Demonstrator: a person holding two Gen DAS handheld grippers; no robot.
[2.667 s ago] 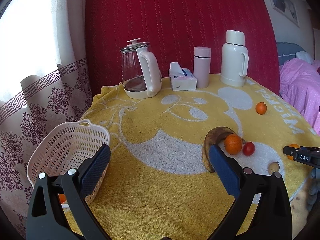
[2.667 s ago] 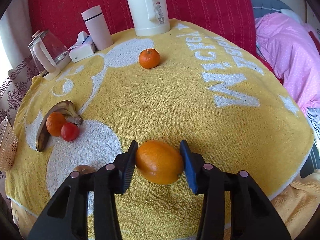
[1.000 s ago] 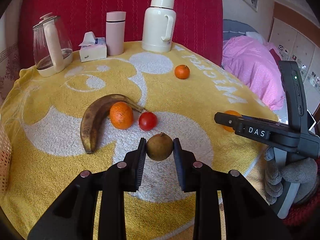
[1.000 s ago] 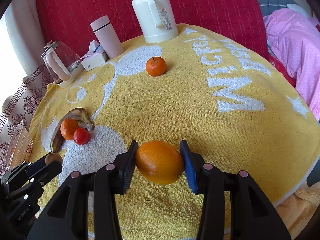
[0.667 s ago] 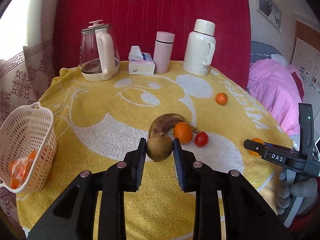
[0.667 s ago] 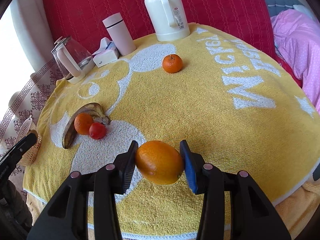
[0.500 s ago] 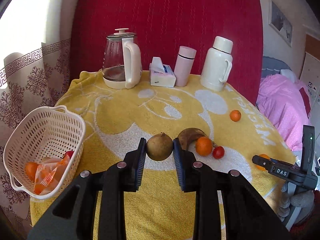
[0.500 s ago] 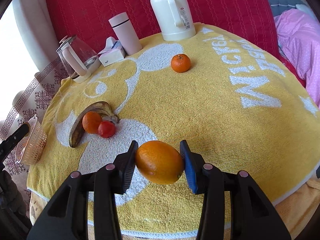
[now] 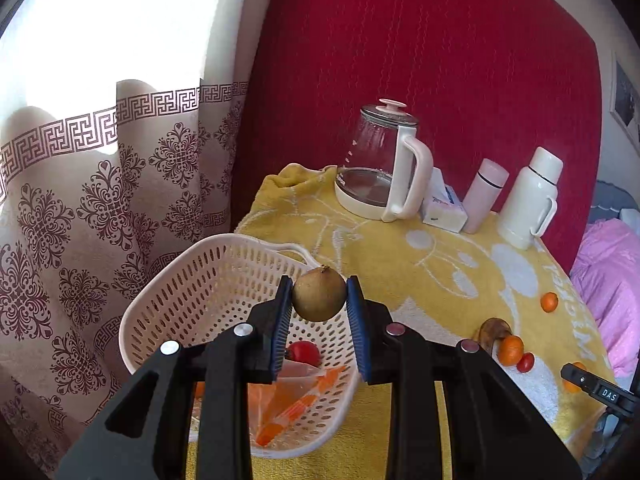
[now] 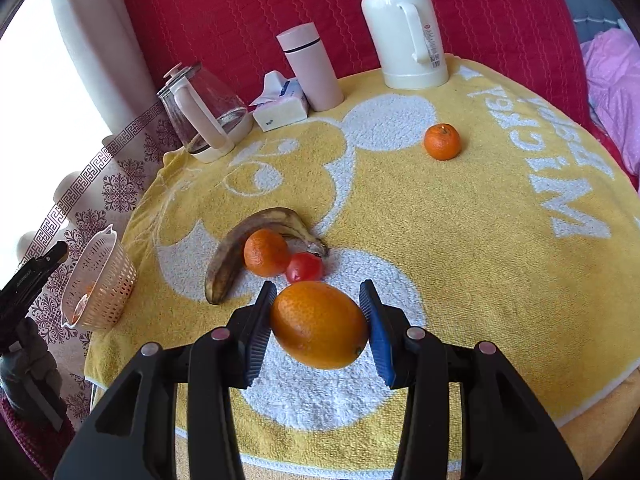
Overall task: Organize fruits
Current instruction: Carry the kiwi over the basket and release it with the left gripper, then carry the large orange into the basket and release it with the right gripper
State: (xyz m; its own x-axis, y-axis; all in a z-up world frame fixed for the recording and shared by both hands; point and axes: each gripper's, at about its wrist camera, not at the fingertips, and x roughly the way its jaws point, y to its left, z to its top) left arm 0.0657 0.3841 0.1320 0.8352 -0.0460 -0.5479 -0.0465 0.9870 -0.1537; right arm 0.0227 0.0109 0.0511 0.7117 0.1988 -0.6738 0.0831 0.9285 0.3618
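Basket (image 9: 188, 280) contents (half-hidden) behind left tool (image 9: 319, 312)

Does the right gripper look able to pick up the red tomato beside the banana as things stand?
Probably not yet. The right gripper is shut on a large orange, so its jaws are occupied, though the tomato lies just ahead, touching a smaller orange.

Left gripper arms are partly hiding the basket (image 9: 192, 280) contents; the orange pieces (image 9: 296, 404) inside, possibly bagged, are proving unidentifiable.
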